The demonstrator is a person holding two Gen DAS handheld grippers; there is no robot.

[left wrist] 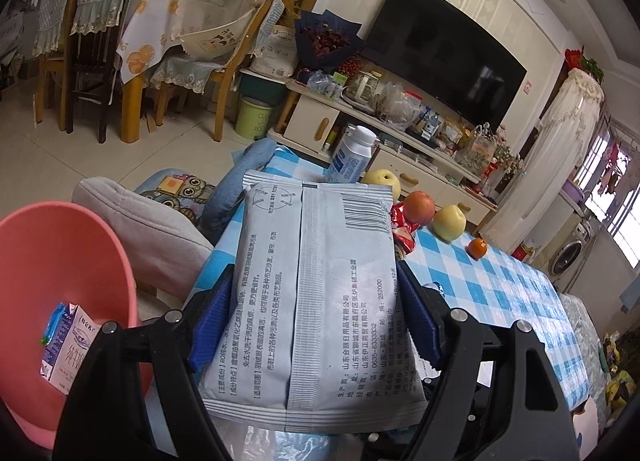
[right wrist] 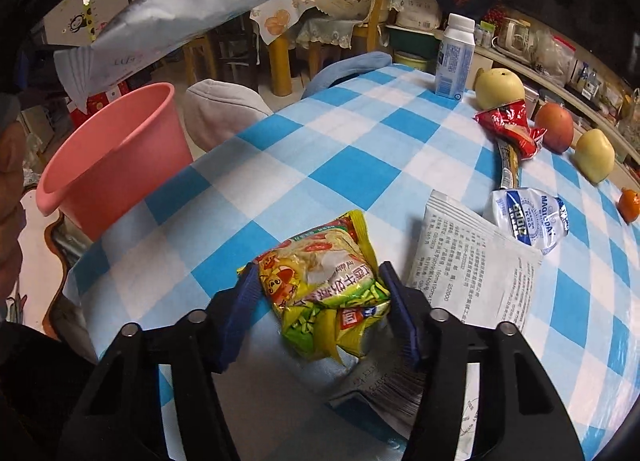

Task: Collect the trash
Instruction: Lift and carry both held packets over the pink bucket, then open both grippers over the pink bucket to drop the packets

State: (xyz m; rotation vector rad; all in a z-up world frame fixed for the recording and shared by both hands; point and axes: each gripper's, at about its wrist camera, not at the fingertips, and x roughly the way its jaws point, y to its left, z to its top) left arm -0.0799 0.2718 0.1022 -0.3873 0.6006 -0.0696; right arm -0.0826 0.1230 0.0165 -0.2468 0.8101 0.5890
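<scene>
The left gripper [left wrist: 316, 317] grips a grey wipes packet [left wrist: 316, 293] lifted beside the pink bin [right wrist: 116, 157] off the table's edge, ready to drop, while the right gripper [right wrist: 320, 301] closes around a yellow snack wrapper [right wrist: 324, 281] near the table's [right wrist: 360, 149] near edge.

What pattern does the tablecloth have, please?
Blue and white checks on the tablecloth, clearest in the right wrist view.

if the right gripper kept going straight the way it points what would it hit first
The right gripper already brackets the yellow-green snack packet on the checked tablecloth. Pushing straight on, it would probably shove that packet first; beyond it the cloth looks bare, though depth is unclear.
</scene>
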